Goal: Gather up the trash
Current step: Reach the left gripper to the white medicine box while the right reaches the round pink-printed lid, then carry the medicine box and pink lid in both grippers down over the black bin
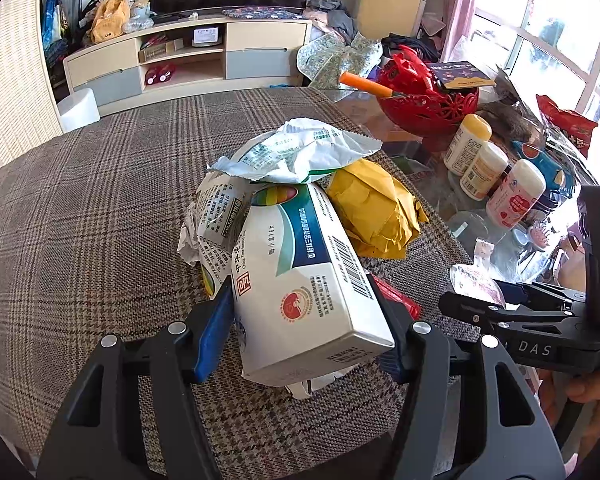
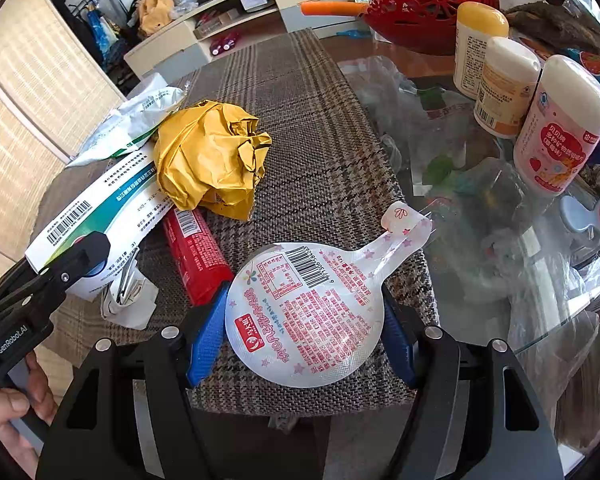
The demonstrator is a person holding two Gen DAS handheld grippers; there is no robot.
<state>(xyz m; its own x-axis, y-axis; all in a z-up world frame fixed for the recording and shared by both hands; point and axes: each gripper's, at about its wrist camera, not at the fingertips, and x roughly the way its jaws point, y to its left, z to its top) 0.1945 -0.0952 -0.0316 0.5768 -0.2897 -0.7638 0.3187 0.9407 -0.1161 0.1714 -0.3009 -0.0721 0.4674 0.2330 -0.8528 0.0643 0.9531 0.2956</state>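
Grippers hold one piece each. The left gripper [image 1: 304, 340] is clamped about half-wide on the white medicine box [image 1: 300, 280], whose far end sits in the trash heap. The right gripper [image 2: 304, 336] pinches the round pink-printed pouch [image 2: 304, 312] by its edges, near the right edge of the plaid tabletop [image 2: 300, 120]. Lifting the box could topple the white wrapper [image 1: 296, 152] resting on it, or drag the yellow paper wad [image 1: 374, 208]; the slick pouch may buckle and slip. Readable: "DAS", "GenRobot.AI", barcodes.
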